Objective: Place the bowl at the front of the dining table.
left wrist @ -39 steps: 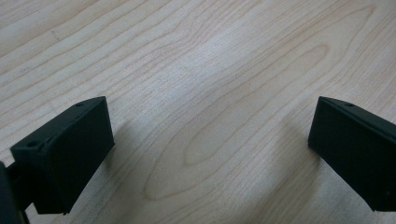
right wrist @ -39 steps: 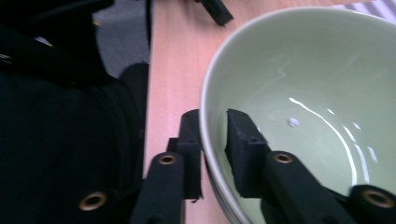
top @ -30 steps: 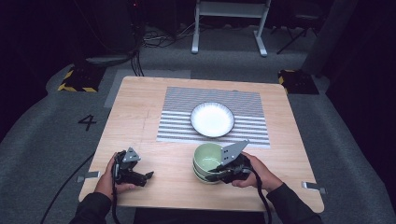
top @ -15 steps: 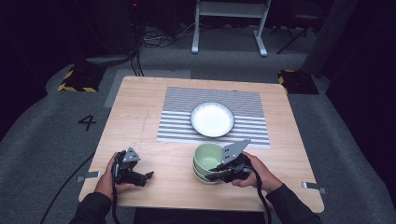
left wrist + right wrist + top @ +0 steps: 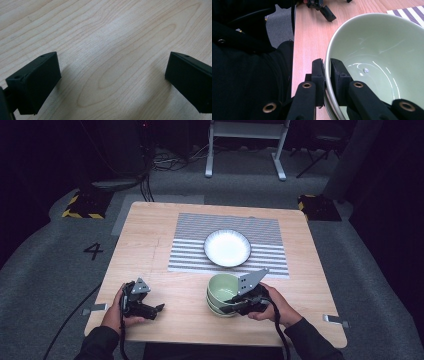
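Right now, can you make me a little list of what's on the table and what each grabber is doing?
table: wooden table
mat: striped mat, far half of the table
plate: white plate on the mat
bowls: green bowl on top of a stack, near edge
right gripper: shut on the green bowl's rim
left gripper: open, over bare wood
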